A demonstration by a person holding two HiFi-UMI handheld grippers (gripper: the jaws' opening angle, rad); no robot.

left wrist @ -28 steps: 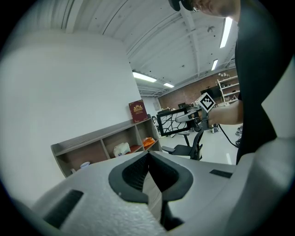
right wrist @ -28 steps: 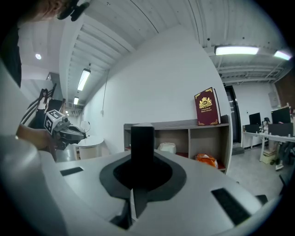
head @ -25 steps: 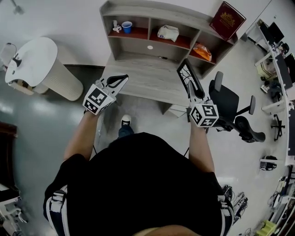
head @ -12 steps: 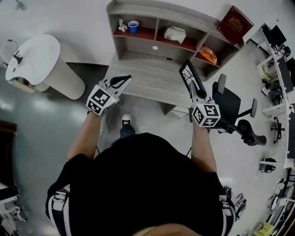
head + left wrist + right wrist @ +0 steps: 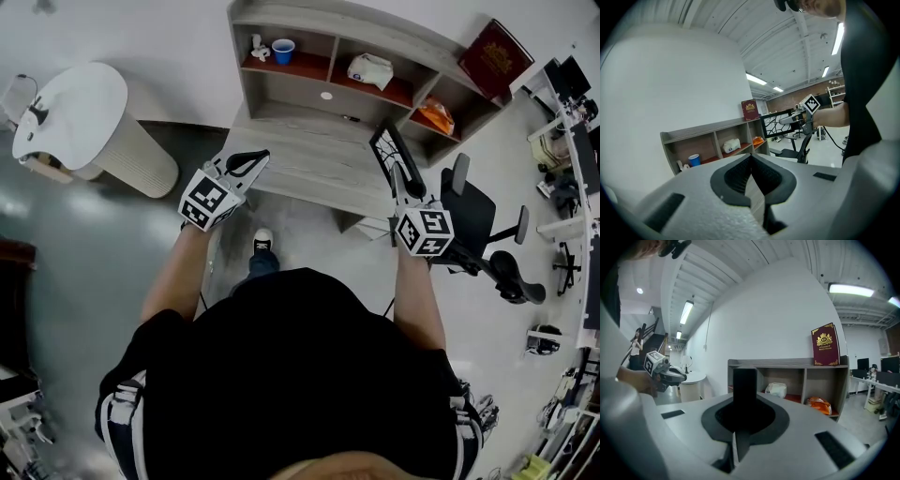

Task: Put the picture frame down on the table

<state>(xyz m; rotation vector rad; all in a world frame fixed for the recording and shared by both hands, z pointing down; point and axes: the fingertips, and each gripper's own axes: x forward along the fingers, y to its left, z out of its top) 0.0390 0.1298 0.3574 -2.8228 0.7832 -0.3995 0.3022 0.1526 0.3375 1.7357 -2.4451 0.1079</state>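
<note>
A: Where is room left?
B: Bare table (image 5: 300, 167) is seen ahead, its right edge crowded by a chair (image 5: 472, 214).
A: The picture frame (image 5: 386, 150)?
B: It is pinched upright by the right gripper (image 5: 401, 183) over the table's right part, long axis level, toward the shelves (image 5: 291, 92) (its face is shown only in the left gripper view). Left gripper (image 5: 249, 161): jaws pressed together, empty.

Two tongs, left tongs (image 5: 262, 156) and right tongs (image 5: 393, 174); one picture frame (image 5: 382, 142); beyond the tongs one desk (image 5: 300, 161), one blue cup (image 5: 283, 51), one red book (image 5: 495, 56), one orange bag (image 5: 437, 114).
</note>
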